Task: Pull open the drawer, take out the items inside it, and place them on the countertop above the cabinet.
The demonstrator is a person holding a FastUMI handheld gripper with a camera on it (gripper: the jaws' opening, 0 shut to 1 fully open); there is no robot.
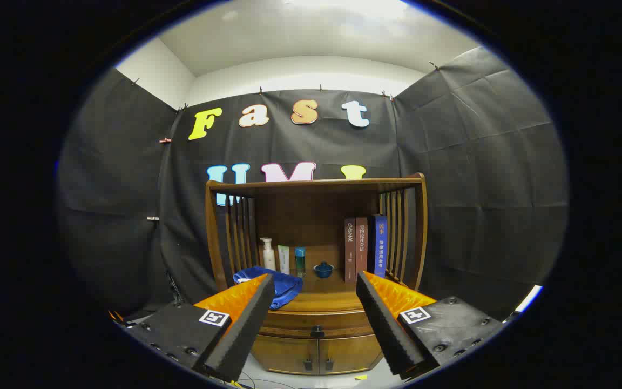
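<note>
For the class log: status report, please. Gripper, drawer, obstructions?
Gripper open, holding nothing. Drawer shut, knob beyond the fingers. Blue towel on countertop, not blocking.

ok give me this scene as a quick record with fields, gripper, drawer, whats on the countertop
gripper: gripper open, fingers wide apart, holding nothing
drawer: drawer shut, its dark knob between and below the fingertips
countertop: countertop holds a blue cloth, pump bottle, white tube, teal bottle, blue lidded bowl, three upright books
cabinet doors: doors shut
task stage: not begun
</note>
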